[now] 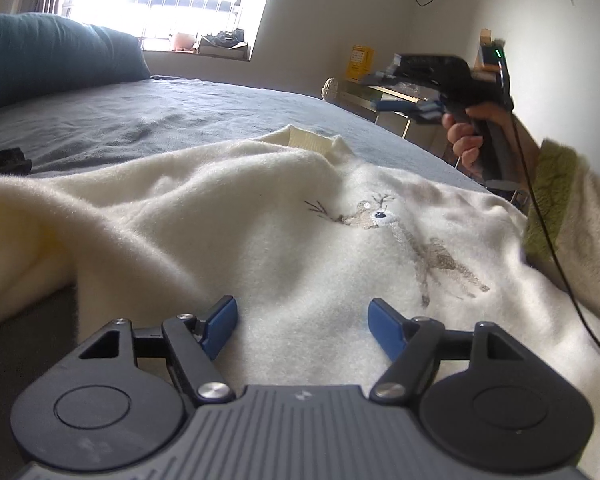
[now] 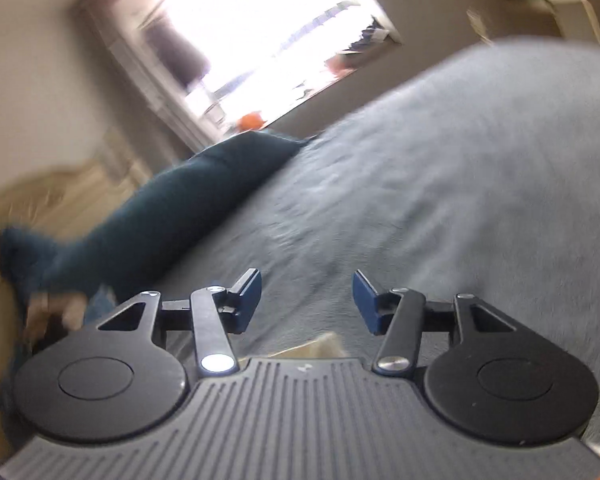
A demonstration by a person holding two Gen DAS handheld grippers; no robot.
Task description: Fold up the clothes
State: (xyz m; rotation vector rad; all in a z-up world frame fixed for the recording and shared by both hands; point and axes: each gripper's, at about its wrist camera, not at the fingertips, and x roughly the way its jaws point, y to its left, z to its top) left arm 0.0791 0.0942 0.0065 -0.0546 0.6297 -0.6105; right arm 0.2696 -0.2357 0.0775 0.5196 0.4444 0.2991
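1. A grey bed (image 1: 188,116) carries everything; a teal pillow (image 1: 56,52) lies at its far left under the bright window (image 1: 168,0), and a small dark cloth (image 1: 4,162) sits at the left edge of the bed.
2. Beyond the bed's far right side stands a low glass table (image 1: 384,98) with a yellow box (image 1: 359,62) behind it, against the wall.
3. The cream sweater (image 1: 260,232) lies spread on the near part of the bed, collar (image 1: 308,140) pointing away toward the window, so its long axis runs from the left claw toward the far side. An embroidered deer (image 1: 404,236) faces up on its front, and a thick fold of the fabric is heaped at the left.
4. The left claw (image 1: 302,326) hovers over the sweater's near part, jaws wide apart and empty.
5. The right claw (image 2: 306,300) is also spread wide and holds nothing; its view is blurred and tilted, looking across bare bed. From the left wrist camera it is raised at the sweater's right, its black cable (image 1: 548,236) crossing the fleece sleeve (image 1: 580,216) of the person's arm.
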